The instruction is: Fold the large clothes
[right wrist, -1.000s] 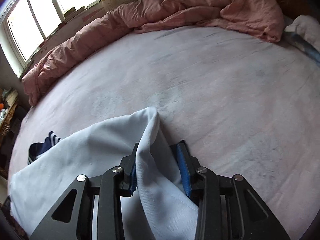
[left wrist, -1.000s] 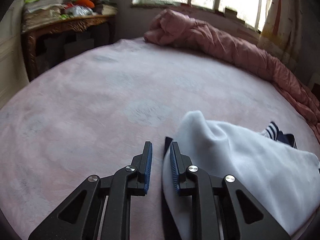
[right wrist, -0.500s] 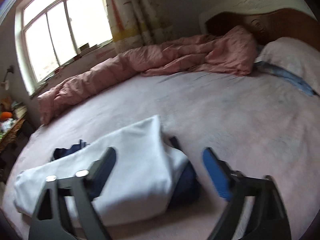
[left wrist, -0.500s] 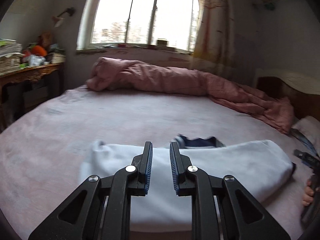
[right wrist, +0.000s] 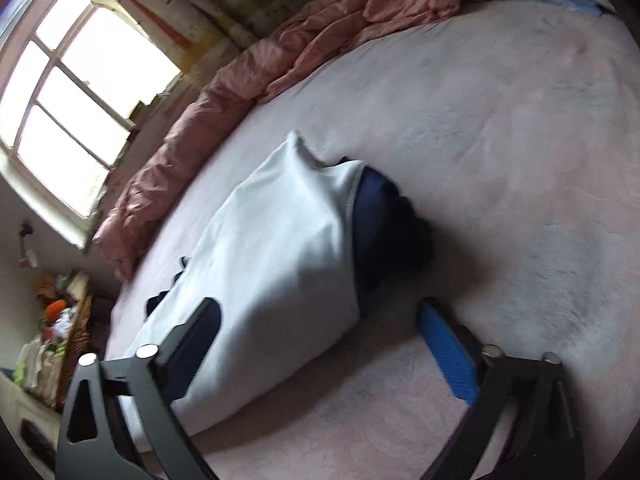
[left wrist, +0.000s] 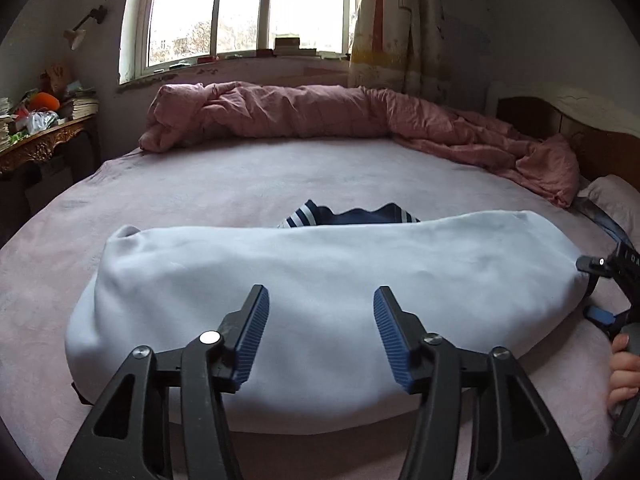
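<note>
A light blue-white garment (left wrist: 320,272) lies folded in a long bundle across the pink bed sheet (left wrist: 240,184). Its navy, white-striped part (left wrist: 360,216) peeks out behind it. My left gripper (left wrist: 320,292) hovers over the bundle's near edge. Its jaws are opening and nothing is pressed between the pads. In the right wrist view the garment (right wrist: 280,248) ends in a navy fold (right wrist: 384,220). My right gripper (right wrist: 320,312) is there, jaws opening wide. The bundle's end lies between its fingers but the pads stay clear of it. The right gripper (left wrist: 608,276) and a hand (left wrist: 624,364) show at the right edge.
A pink quilt (left wrist: 320,112) is bunched along the bed's far edge under the window (left wrist: 248,8). A carved wooden side table (left wrist: 36,144) with clutter stands at the left. A headboard (left wrist: 568,120) and pillow (left wrist: 616,196) are at the right.
The right gripper let go of the white cloth and spread wide, rolling as it pulled back. The left gripper swung round to face the window, and its jaws widened. The garment now lies folded.
</note>
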A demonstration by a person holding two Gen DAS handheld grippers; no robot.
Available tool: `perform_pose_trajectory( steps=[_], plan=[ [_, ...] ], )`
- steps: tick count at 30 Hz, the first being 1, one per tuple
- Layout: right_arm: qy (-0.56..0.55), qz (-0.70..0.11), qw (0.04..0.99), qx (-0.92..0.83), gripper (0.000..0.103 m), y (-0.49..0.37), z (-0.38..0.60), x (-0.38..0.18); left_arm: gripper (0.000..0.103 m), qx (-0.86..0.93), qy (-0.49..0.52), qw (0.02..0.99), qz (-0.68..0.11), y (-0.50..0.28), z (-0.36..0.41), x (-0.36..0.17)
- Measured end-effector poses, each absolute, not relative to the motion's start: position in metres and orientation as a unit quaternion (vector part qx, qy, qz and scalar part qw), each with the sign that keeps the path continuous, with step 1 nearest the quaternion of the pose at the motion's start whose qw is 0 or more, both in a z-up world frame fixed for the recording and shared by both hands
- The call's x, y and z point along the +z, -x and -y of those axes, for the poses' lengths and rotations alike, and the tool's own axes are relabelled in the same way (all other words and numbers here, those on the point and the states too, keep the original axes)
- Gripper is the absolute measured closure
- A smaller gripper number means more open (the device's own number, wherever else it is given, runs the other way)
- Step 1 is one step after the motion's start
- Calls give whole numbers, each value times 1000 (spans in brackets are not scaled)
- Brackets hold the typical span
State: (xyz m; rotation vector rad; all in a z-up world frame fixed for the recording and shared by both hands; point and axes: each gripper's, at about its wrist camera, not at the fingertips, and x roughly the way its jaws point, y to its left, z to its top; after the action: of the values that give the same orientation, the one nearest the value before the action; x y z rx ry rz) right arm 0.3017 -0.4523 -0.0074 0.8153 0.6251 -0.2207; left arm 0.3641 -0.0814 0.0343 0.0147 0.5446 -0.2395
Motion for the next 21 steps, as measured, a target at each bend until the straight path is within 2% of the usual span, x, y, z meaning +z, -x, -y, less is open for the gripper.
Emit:
perform_pose_trajectory(
  steps=[4,7,8,9,11,12,15,18,21],
  plan=[
    [-360,-302,873,-131,0,-317,446,-9,26,-112,-13,954,-277,-366,82,30],
    [-355,-300,876,-131,0,-322,447,-9,24,-109,-12,953,-282,-367,82,29],
    [-357,-295,875,-139,6,-321,448,-9,24,-109,-12,953,-281,-367,82,29],
    [-356,-293,873,-158,21,-320,449,-9,23,-109,-11,954,-280,-367,82,29],
    [-357,-295,870,-168,34,-321,451,-11,23,-110,-10,955,-276,-365,81,30],
    [-357,-295,871,-166,47,-321,451,-10,23,-109,-9,955,-275,-364,81,30],
    [-320,-302,881,-172,69,-323,445,-3,23,-109,1,959,-263,-361,76,34],
    [-215,-284,915,-189,82,-318,419,22,23,-88,44,970,-222,-351,53,51],
    [-136,-253,940,-185,84,-312,388,44,23,-60,59,983,-165,-338,29,70]
  ],
)
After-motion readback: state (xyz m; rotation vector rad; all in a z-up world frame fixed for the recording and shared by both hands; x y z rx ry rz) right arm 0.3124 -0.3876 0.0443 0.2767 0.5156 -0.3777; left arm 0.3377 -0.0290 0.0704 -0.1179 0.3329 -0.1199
